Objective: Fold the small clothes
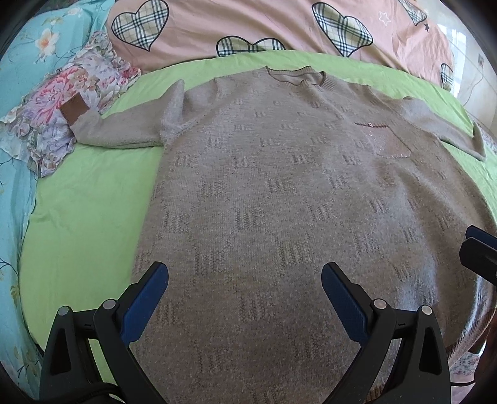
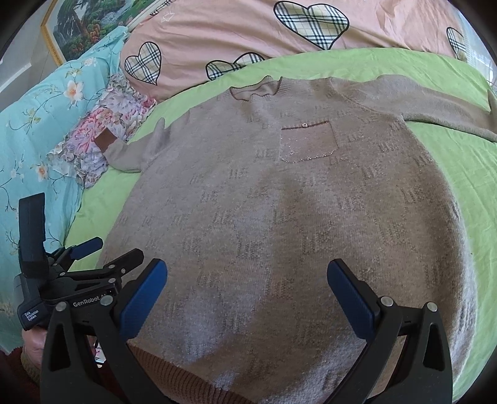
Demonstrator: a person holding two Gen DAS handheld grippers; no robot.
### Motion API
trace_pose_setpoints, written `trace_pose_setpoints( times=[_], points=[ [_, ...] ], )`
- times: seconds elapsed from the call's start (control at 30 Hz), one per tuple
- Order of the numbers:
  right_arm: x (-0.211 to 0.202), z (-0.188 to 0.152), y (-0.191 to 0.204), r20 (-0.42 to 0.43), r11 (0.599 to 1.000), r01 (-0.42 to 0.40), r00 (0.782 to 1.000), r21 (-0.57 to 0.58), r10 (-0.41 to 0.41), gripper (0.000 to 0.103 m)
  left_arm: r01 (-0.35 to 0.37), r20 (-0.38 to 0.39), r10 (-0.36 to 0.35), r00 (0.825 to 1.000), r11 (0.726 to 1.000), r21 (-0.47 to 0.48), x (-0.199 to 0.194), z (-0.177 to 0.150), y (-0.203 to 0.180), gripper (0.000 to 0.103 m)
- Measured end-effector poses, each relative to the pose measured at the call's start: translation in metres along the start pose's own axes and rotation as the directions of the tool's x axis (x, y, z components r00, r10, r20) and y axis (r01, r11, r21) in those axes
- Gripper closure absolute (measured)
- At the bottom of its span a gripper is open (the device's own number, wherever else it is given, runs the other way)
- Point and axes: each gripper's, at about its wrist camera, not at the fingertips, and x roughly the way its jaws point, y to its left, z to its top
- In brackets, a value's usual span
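A beige knitted sweater (image 1: pixel 279 186) lies flat and face up on a green sheet (image 1: pixel 84 217), collar away from me, both sleeves spread out sideways. It has a sparkly chest pocket (image 2: pixel 306 141) with a small button. Its left sleeve ends in a brown cuff (image 1: pixel 73 110) resting on a floral cloth. My left gripper (image 1: pixel 245 273) is open and empty above the sweater's lower part. My right gripper (image 2: pixel 248 270) is open and empty above the hem (image 2: pixel 186 376). The left gripper also shows at the left of the right wrist view (image 2: pixel 105 251).
A floral cloth (image 1: pixel 62 105) lies at the left by a turquoise flowered quilt (image 1: pixel 18 192). A pink duvet with plaid hearts (image 1: pixel 248 25) lies behind the sweater. A framed picture (image 2: pixel 80 25) hangs at the upper left.
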Motion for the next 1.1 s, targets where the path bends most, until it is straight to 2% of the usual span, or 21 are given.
trace_pose_setpoints(
  times=[0.17, 0.23, 0.37, 0.47, 0.53, 0.63, 0.73, 0.8, 0.9, 0.93, 1.03, 1.1],
  points=[
    [0.003, 0.004, -0.011, -0.009, 1.0, -0.012, 1.0, 0.015, 0.012, 0.0, 0.043, -0.008, -0.043, 0.999, 0.999, -0.007, 0.007, 0.009, -0.004, 0.004],
    [-0.001, 0.011, -0.024, 0.001, 0.998, -0.054, 0.999, 0.04, 0.054, 0.001, 0.046, -0.009, -0.046, 0.999, 0.999, -0.007, 0.01, 0.015, -0.003, 0.004],
    [-0.018, 0.026, -0.06, 0.059, 0.995, -0.003, 0.998, 0.098, -0.003, 0.003, 0.034, -0.035, -0.034, 0.999, 0.999, 0.0, 0.02, 0.029, 0.0, 0.004],
    [-0.032, 0.035, -0.094, 0.087, 0.987, 0.021, 0.996, 0.162, -0.035, 0.009, 0.036, -0.031, -0.036, 0.999, 0.999, -0.005, 0.026, 0.042, 0.0, 0.004],
    [-0.045, 0.042, -0.126, 0.112, 0.971, 0.03, 0.992, 0.237, -0.058, 0.019, 0.034, -0.029, -0.034, 0.999, 0.999, -0.003, 0.028, 0.05, 0.001, 0.004],
    [-0.062, 0.052, -0.173, 0.141, 0.937, 0.033, 0.986, 0.347, -0.087, 0.031, 0.021, -0.025, -0.021, 0.999, 1.0, 0.006, 0.031, 0.062, 0.001, 0.004],
    [-0.084, 0.068, -0.227, 0.174, 0.889, 0.073, 0.97, 0.452, -0.168, 0.038, 0.014, -0.019, -0.014, 1.0, 1.0, 0.009, 0.034, 0.074, 0.002, 0.004],
    [-0.097, 0.08, -0.262, 0.204, 0.85, 0.093, 0.952, 0.519, -0.228, 0.041, 0.006, -0.011, -0.006, 1.0, 1.0, 0.005, 0.037, 0.083, 0.003, 0.004],
    [-0.112, 0.105, -0.324, 0.254, 0.79, 0.122, 0.908, 0.601, -0.333, 0.045, -0.002, -0.008, 0.002, 1.0, 1.0, -0.01, 0.041, 0.094, 0.006, 0.004],
    [-0.112, 0.115, -0.345, 0.248, 0.769, 0.133, 0.901, 0.625, -0.357, 0.047, -0.005, -0.01, 0.005, 1.0, 1.0, -0.015, 0.044, 0.098, 0.006, 0.004],
    [-0.097, 0.137, -0.394, 0.2, 0.71, 0.153, 0.9, 0.687, -0.388, 0.055, -0.012, -0.022, 0.012, 1.0, 0.999, -0.03, 0.051, 0.106, 0.008, 0.004],
    [-0.086, 0.147, -0.418, 0.175, 0.688, 0.149, 0.909, 0.711, -0.378, 0.056, -0.02, -0.031, 0.019, 0.999, 0.999, -0.032, 0.055, 0.109, 0.007, 0.004]
  ],
)
